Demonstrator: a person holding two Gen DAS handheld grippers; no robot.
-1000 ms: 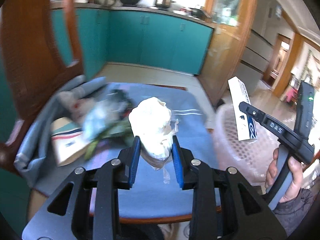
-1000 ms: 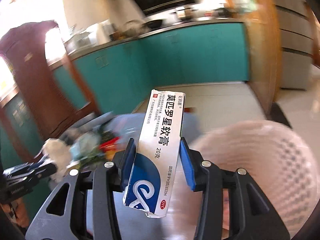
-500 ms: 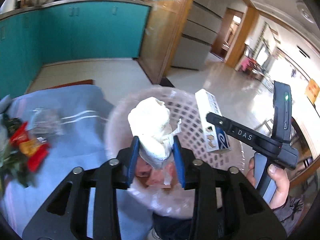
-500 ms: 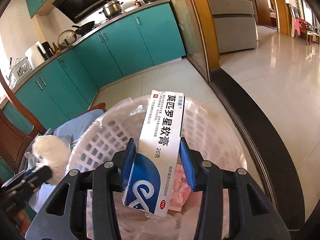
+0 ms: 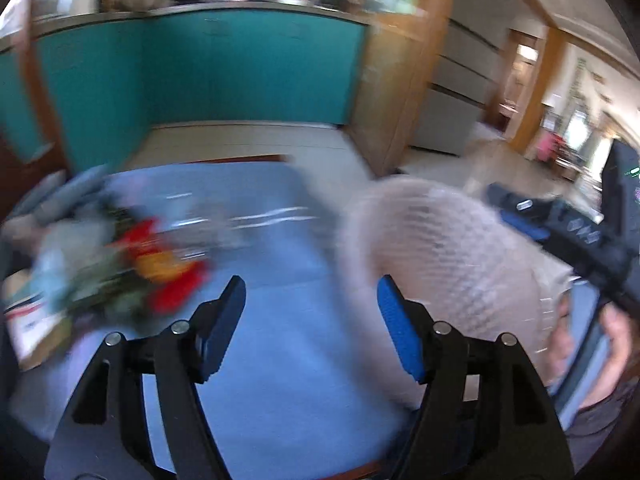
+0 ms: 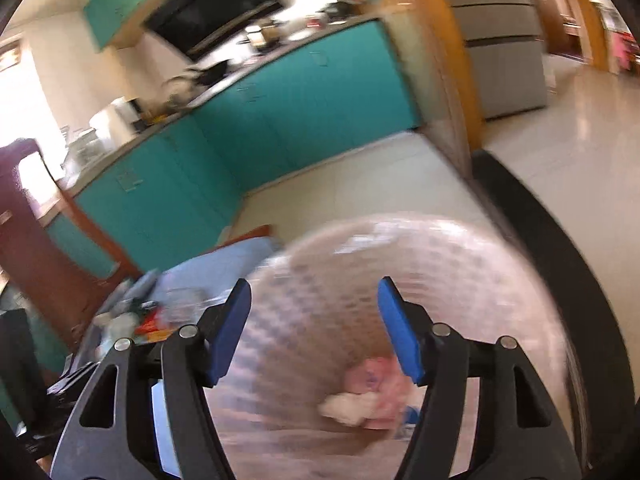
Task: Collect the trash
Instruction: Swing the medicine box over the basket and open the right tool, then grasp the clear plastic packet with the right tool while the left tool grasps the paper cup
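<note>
My left gripper (image 5: 310, 312) is open and empty above the blue tablecloth (image 5: 280, 280), between the trash pile and the basket. A blurred pile of wrappers (image 5: 132, 268), red, yellow and green, lies on the cloth at the left. The pale mesh waste basket (image 5: 452, 248) stands at the right. My right gripper (image 6: 314, 312) is open and empty over the basket (image 6: 460, 272). A white crumpled wad (image 6: 350, 406) and pink trash (image 6: 376, 376) lie inside the basket. The right gripper also shows in the left wrist view (image 5: 560, 228).
A flat paper packet (image 5: 28, 328) lies at the table's left edge. Teal kitchen cabinets (image 5: 240, 68) stand behind the table. A dark wooden chair back (image 6: 36, 232) rises at the left. A black floor strip (image 6: 560, 240) curves past the basket.
Both grippers have opened. The white wad and the medicine box have left the jaws; the wad now lies in the basket. The left gripper has swung back left toward the table.
</note>
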